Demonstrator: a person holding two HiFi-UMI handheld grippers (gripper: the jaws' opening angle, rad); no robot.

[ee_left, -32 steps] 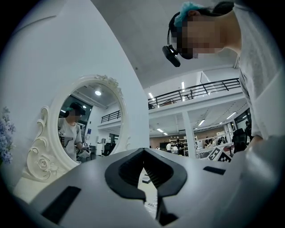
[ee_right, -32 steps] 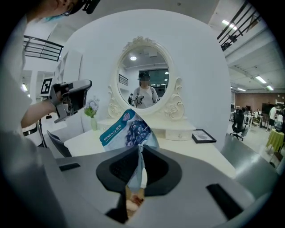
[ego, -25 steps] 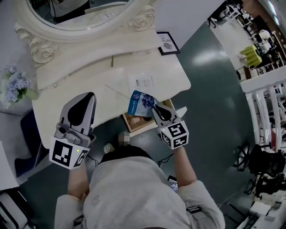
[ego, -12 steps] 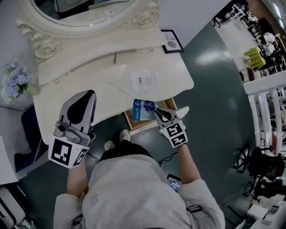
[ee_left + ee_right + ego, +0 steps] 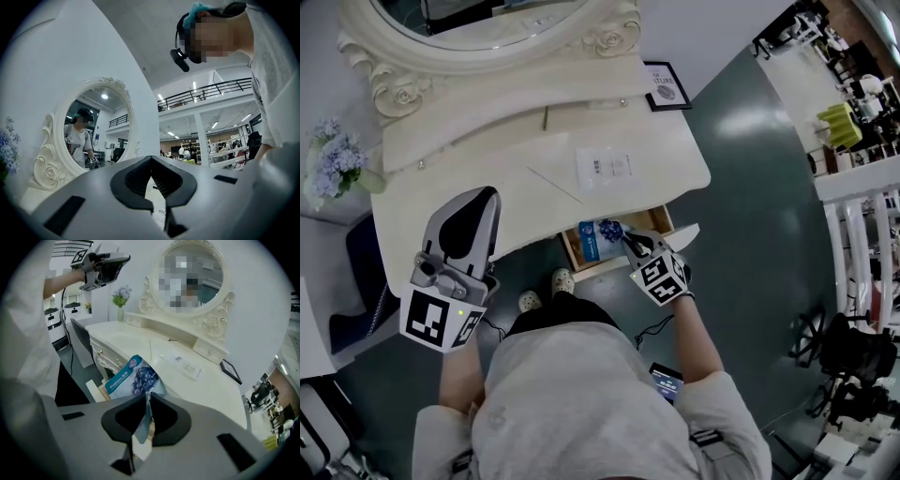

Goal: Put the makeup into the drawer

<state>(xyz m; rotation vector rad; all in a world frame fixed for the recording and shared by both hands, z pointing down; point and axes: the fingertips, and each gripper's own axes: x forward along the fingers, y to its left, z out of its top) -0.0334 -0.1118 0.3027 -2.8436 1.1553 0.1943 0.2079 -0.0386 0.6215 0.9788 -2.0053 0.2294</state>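
Blue sachet [image 5: 592, 240] in right gripper [image 5: 628, 242], above drawer [image 5: 660, 221]

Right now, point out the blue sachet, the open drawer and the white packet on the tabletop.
blue sachet [image 5: 598, 236]: head view, printed face.
open drawer [image 5: 573, 251]: head view, left wooden wall.
white packet [image 5: 607, 167]: head view, its middle.

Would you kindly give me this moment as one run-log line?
right hand-held gripper: shut on blue sachet, at open drawer | left hand-held gripper: shut, empty
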